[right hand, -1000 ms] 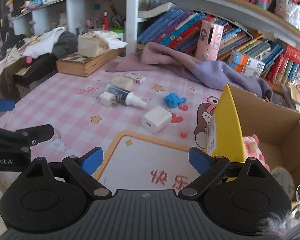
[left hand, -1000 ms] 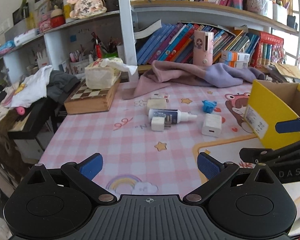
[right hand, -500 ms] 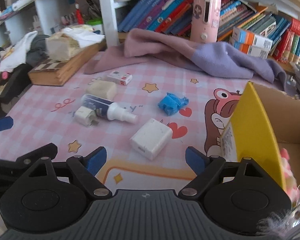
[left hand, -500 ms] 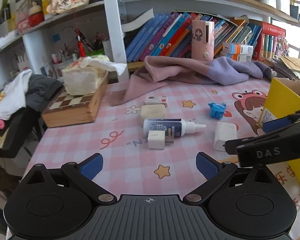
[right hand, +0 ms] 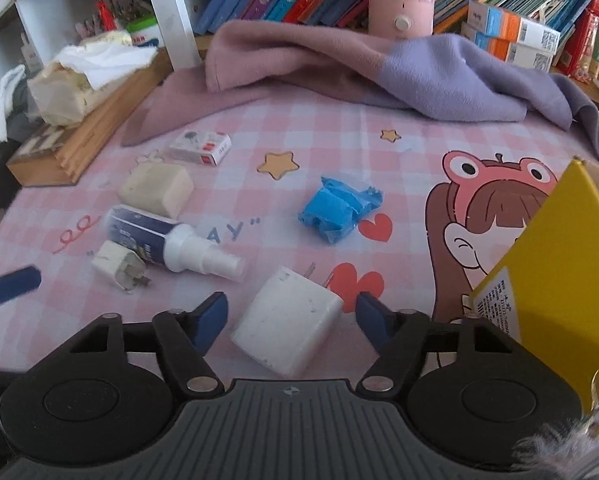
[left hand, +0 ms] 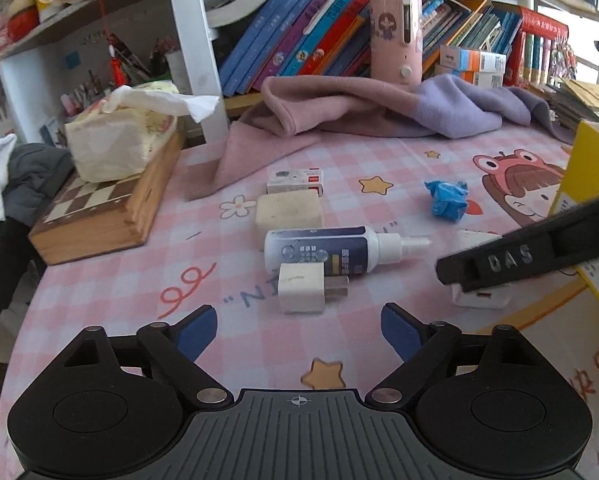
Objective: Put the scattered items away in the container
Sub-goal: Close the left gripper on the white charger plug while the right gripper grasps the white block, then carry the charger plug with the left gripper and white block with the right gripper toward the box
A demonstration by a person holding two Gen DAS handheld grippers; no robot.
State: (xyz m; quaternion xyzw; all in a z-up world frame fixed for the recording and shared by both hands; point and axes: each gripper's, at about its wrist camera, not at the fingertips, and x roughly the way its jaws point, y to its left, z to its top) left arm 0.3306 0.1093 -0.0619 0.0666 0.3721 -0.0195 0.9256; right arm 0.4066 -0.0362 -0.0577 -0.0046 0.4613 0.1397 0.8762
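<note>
— Both grippers have advanced toward the scattered items since a second ago; the right gripper point(right hand: 291, 312) now has the large white charger point(right hand: 287, 320) between its spread fingers.

— Jaw state, right side?

— Released. Jaws stand wide, one either side of the charger, neither blue pad point(right hand: 211, 316) touching it.

— Left side?

— The left gripper point(left hand: 297, 330) is also released, jaws wide, aimed at the small white plug adapter point(left hand: 301, 287), which lies just ahead of the fingertips and touches the spray bottle point(left hand: 331, 249).

— Remaining items on the bench point(right hand: 331, 128)?

— A beige block point(right hand: 155, 188) just beside the bottle's base, a small white-and-red box point(right hand: 200, 147) behind that, and a crumpled blue wrapper point(right hand: 339, 210) well apart to the right.

— Container location?

— The yellow cardboard box point(right hand: 555, 264) stands at the right edge of the bench, near the large charger. Its interior is mostly out of view.

— Background?

— A pink-and-purple cloth point(right hand: 339, 52) lies at the rear, against the bookshelf point(left hand: 319, 32).
</note>
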